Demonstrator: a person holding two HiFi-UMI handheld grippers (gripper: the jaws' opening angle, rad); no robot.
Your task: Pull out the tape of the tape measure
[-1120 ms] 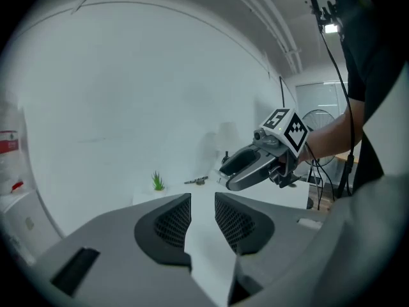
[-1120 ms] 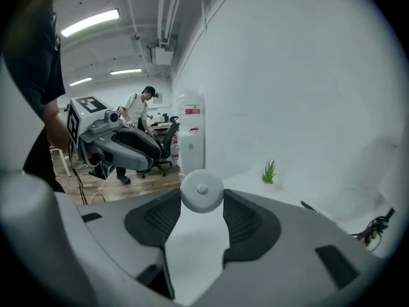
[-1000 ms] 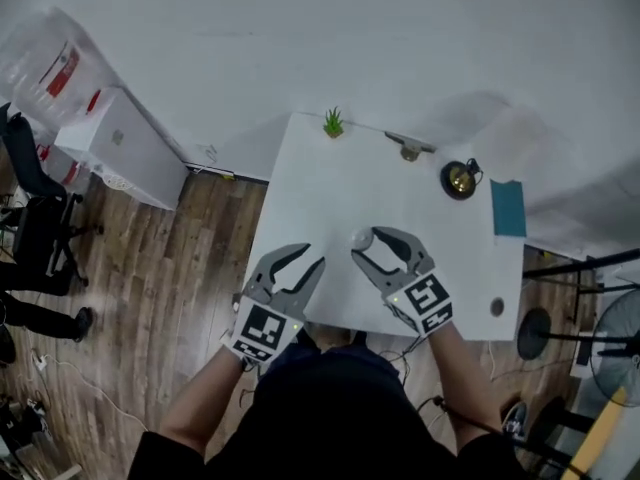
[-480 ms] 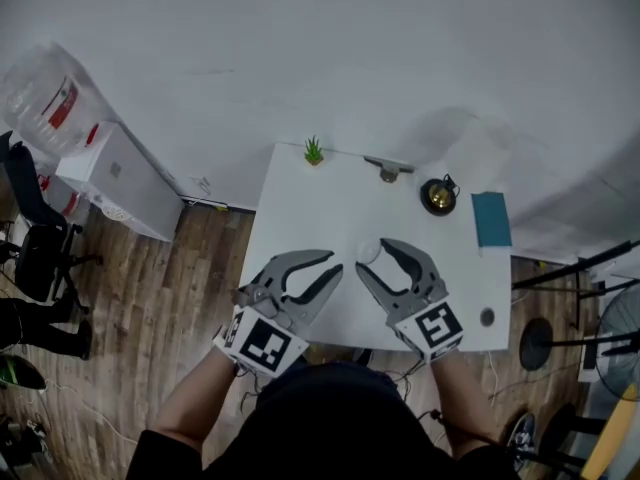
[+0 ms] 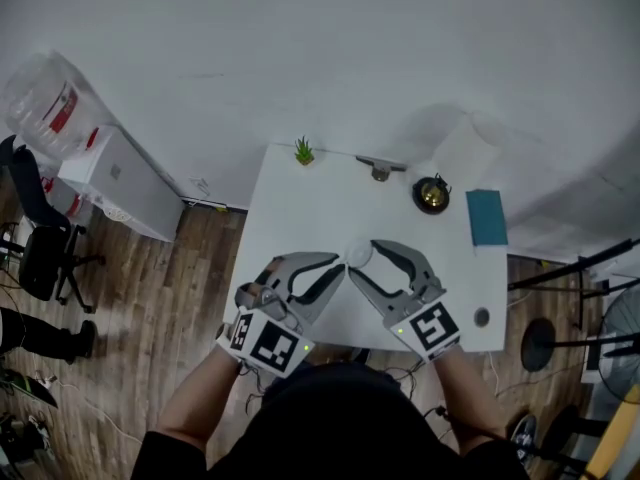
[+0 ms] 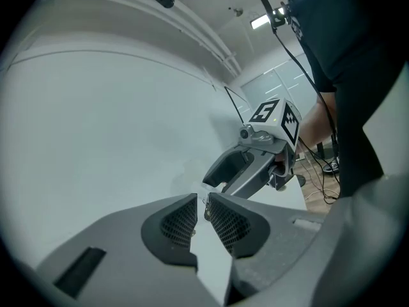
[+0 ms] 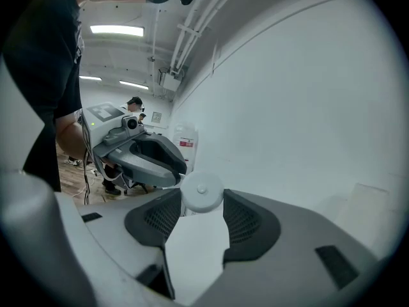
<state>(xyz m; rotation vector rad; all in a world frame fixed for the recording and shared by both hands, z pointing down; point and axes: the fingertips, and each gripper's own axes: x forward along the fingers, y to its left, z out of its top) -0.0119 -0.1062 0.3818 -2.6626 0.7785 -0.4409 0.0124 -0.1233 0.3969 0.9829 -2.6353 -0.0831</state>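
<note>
The right gripper (image 7: 203, 213) has its 2 jaws clamped on the round white plastic tape measure (image 7: 202, 192), 1 ribbed pad on each side of the case. The measure is therefore not on the white square table (image 5: 300, 198) but is carried above its near half, with the flat face and its centre button toward this gripper's camera. This hold probably serves to keep the case fixed, so that only the tape will move when it is pulled. The left gripper (image 6: 206, 200) is brought tip to tip against the right gripper. Its jaws have just been closing, and only a narrow gap is left between them. In this gap sits a small dark end tab (image 6: 206, 210), presumably the end of the tape, but the pads do not clearly press on it yet. No tape is drawn out so far. The likely next need is a firm pinch on the tab before the 2 hands separate; a weak pinch could let it slip back.
</note>
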